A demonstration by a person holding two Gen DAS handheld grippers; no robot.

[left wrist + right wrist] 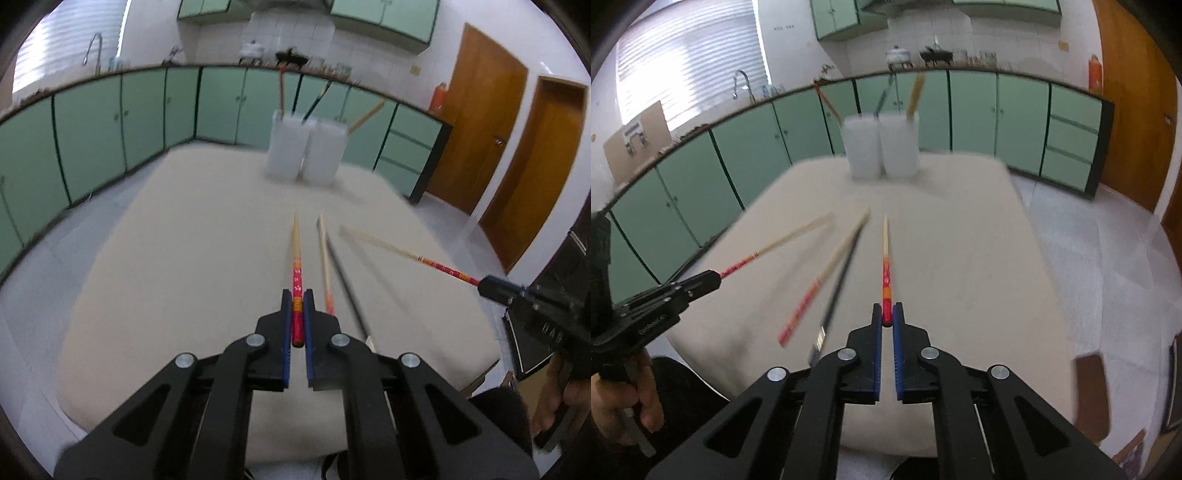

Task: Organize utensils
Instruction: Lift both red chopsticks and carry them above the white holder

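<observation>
My left gripper (297, 295) is shut on the red end of a red-and-wood chopstick (296, 258) that points forward above the table. My right gripper (887, 309) is shut on a matching chopstick (885, 251), also raised. Each gripper shows in the other view, the right one (484, 284) and the left one (716, 278). On the beige table (960, 240) lie one more red-and-wood chopstick (827, 273) and a dark chopstick (840, 280). Two white holders (879, 147) stand at the table's far end with several utensils in them.
Green cabinets (971, 110) run along the far wall with a sink tap (740, 79) at left. Wooden doors (491, 122) stand at right. A brown chair (1091, 391) sits by the table's right edge. The floor (1089, 240) is light tile.
</observation>
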